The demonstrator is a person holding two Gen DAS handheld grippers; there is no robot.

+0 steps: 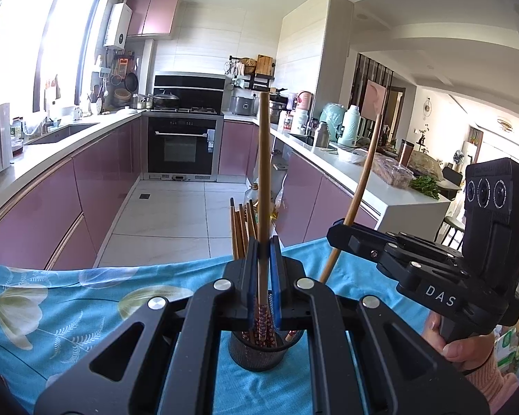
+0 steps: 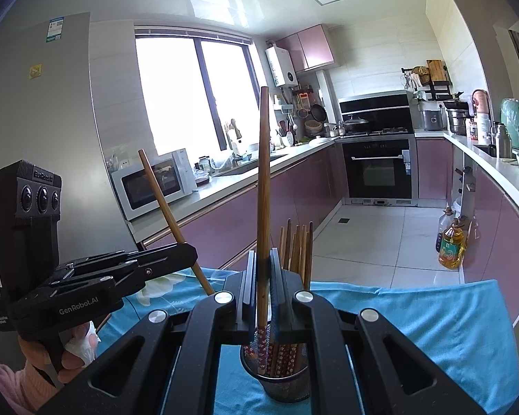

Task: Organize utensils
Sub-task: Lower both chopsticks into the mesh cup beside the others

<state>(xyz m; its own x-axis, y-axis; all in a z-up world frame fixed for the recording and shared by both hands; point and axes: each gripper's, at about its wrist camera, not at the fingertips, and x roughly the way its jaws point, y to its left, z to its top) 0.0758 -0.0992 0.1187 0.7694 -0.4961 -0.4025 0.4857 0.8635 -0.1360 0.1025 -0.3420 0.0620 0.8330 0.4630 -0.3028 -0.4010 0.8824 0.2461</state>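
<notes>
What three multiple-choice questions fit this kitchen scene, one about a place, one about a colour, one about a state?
1. Where does the mesh cup stand?
A. on a plate
B. on the blue cloth
C. in a drawer

2. What colour are the lower cabinet doors?
A. green
B. yellow
C. pink

3. How do the jaws of the left gripper stand?
A. shut on a chopstick
B. open and empty
C. shut on a spoon

Answers: B, the cup's base rests on the cloth; C, the doors show pink in both views; A, the jaws clamp one upright chopstick.
</notes>
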